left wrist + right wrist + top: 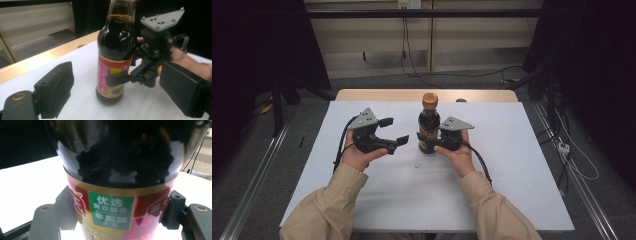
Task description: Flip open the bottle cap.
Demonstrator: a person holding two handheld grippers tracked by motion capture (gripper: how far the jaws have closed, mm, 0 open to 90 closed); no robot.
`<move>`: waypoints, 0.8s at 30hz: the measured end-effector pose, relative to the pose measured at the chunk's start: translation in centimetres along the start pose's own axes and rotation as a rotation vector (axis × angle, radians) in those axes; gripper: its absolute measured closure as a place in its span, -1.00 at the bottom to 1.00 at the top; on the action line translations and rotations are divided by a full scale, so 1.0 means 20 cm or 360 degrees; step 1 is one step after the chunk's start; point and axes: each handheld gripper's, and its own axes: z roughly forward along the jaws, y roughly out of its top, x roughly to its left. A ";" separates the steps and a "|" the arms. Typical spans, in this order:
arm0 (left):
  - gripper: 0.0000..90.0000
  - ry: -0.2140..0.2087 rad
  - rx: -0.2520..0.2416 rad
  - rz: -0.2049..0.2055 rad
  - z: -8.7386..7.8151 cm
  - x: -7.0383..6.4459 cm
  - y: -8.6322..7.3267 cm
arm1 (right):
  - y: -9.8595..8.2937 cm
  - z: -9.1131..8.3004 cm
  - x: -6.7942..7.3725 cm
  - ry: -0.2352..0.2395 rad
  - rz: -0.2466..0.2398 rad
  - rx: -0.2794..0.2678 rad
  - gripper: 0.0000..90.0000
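Note:
A dark sauce bottle (429, 125) with an orange cap and a red, yellow and green label stands upright on the white table (512, 165). My right gripper (428, 141) is shut on its lower body. In the right gripper view the two pads (66, 210) press the label of the bottle (117, 170) from both sides. My left gripper (394, 131) is open just left of the bottle, with nothing between its jaws. In the left gripper view the bottle (116, 50) stands ahead between the wide-apart pads (55, 88), with the right gripper (120, 77) clamped on it.
A wooden strip (387, 95) runs along the table's far edge. A small speck (417, 164) lies on the white surface in front of the bottle. Cables (572, 150) trail over the floor on the right, and dark stands flank the table.

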 end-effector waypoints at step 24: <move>-0.09 0.0018 0.0054 0.0050 0.11 0.03 0.15 | 0.00 0.00 0.00 -0.0003 0.0000 0.0003 -0.32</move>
